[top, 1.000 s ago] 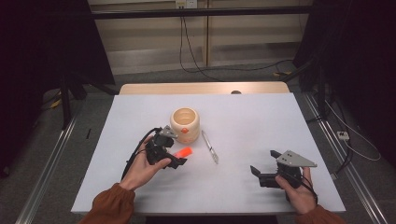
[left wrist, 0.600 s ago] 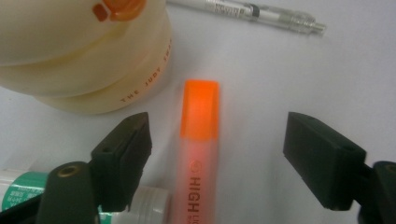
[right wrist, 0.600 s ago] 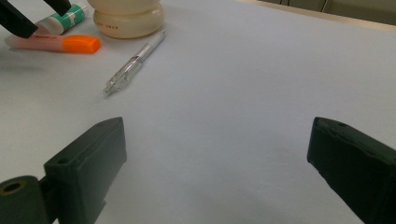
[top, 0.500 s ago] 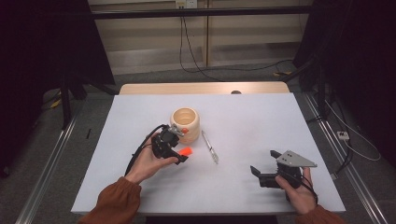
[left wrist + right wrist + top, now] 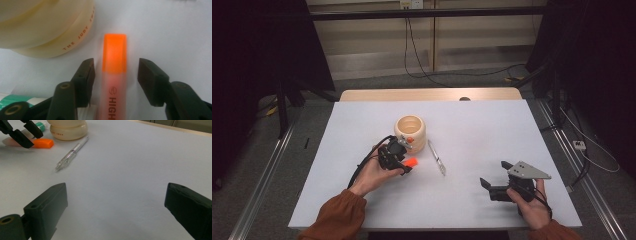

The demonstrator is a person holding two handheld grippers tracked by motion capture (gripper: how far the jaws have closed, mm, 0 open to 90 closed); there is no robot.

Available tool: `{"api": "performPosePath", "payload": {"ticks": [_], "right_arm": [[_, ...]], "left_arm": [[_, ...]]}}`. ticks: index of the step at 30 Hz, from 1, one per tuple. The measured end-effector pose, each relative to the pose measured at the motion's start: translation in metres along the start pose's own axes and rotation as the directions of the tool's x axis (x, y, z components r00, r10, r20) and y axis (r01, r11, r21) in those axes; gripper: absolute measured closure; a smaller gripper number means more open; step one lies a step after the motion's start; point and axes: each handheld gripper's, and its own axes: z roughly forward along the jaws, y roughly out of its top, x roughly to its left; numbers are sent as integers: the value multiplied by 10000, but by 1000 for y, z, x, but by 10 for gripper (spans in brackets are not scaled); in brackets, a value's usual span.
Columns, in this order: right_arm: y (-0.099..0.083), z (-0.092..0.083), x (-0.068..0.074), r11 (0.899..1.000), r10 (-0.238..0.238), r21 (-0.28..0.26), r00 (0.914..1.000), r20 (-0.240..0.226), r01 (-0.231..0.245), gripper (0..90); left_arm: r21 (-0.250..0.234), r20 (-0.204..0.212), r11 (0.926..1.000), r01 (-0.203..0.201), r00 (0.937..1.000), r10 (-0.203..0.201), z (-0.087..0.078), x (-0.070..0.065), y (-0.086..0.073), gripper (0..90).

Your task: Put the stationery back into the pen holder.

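Left gripper [image 5: 404, 164], left of centre in the high view, sits low over the table [image 5: 472, 125] with an orange highlighter [image 5: 114, 75] lying between its jaws. Jaws have just been closing. In the left gripper view one jaw is at or nearly at the highlighter's side; a clear gap of white table shows at the other jaw, so not yet pinched. The orange cap points to the top of that frame, past the jaw tips; the pale barrel with its printed lettering runs down to the bottom edge.

The highlighter lies on the table just beside a cream round pot [image 5: 410, 131], at centre in the high view. A green-and-white pen [image 5: 18, 103] shows at the lower left of the left gripper view, beside the jaw there.

A clear pen [image 5: 436, 157] lies on the table to the right of the pot, apart from the highlighter.

Right gripper [image 5: 492, 189], lower right in the high view, held in the person's right hand [image 5: 529, 202]. Jaws spread wide, bare table between them, well apart from the pens.
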Motion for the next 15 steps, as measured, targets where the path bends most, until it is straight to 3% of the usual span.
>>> {"api": "performPosePath", "payload": {"ticks": [8, 10, 15], "right_arm": [[0, 0, 0, 10000, 18, 66, 10000, -28, -18, 43], [0, 0, 0, 10000, 22, 57, 10000, -22, -22, 43], [0, 1, 1, 9999, 15, 102, 10000, -26, -15, 43]], "left_arm": [[-17, 266, 9992, 411, 9988, -411, 5, 3, -1, 555], [163, 246, 9995, 255, 9994, -259, 5, 4, 0, 559], [161, 200, 9991, 398, 9990, -401, 5, 4, 0, 581]]}}
